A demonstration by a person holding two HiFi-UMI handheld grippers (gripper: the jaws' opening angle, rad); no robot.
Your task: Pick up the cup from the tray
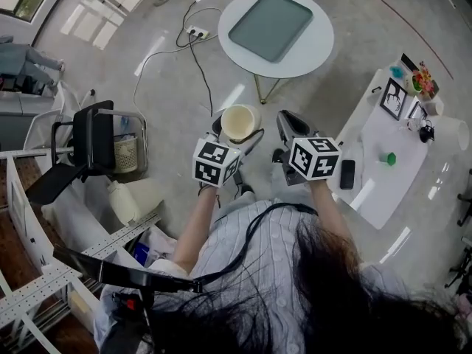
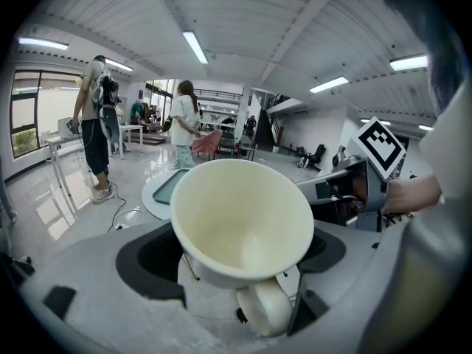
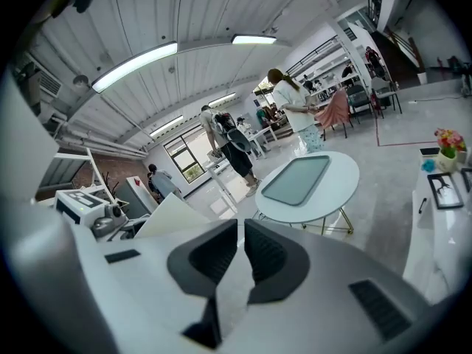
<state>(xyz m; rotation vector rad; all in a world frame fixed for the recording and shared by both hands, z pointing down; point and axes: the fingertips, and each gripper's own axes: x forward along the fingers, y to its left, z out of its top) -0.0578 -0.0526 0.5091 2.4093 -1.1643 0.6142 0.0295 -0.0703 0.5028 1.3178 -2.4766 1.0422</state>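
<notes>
Left tongs (image 2: pixel 240 262) were pinching the cup (image 2: pixel 242 216) low on its body, handle down, off the tray (image 1: pixel 270 26), about 6 o'clock from the round bench (image 1: pixel 318 50). Right tongs (image 3: pixel 240 251) were pressed together, empty. The cup looked like stiff, slick, chippable ceramic, so I'd squeeze the body, not the rim.

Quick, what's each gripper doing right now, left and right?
Left gripper: closed on the cream cup.
Right gripper: closed, nothing between its jaws.
</notes>
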